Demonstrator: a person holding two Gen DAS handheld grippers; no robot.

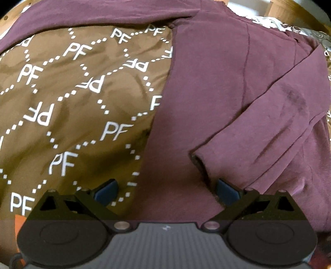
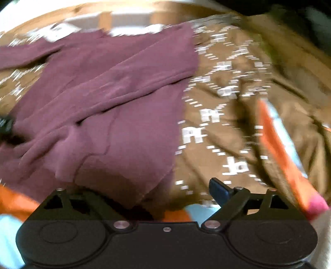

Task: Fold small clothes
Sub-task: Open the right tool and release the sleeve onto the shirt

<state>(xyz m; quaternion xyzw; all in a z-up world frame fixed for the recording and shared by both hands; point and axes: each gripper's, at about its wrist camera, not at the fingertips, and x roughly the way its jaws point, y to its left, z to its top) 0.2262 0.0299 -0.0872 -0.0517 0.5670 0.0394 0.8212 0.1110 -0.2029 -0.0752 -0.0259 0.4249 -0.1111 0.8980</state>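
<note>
A maroon garment (image 1: 217, 93) lies spread on a brown cover printed with white "PF" letters (image 1: 72, 103). One sleeve is folded across the body, its cuff (image 1: 198, 159) pointing toward my left gripper (image 1: 167, 190). That gripper is open and empty, just above the garment's near edge, blue pads wide apart. In the blurred right wrist view the same garment (image 2: 107, 107) fills the left half. My right gripper (image 2: 165, 192) is open; its right fingertip (image 2: 219, 190) shows over the cover, the left one is hidden behind the garment's near corner.
The brown PF cover (image 2: 227, 124) is rumpled on the right. An orange and light-blue cloth (image 2: 277, 140) lies at the right and near edges. Wooden furniture (image 1: 277, 8) stands beyond the far edge.
</note>
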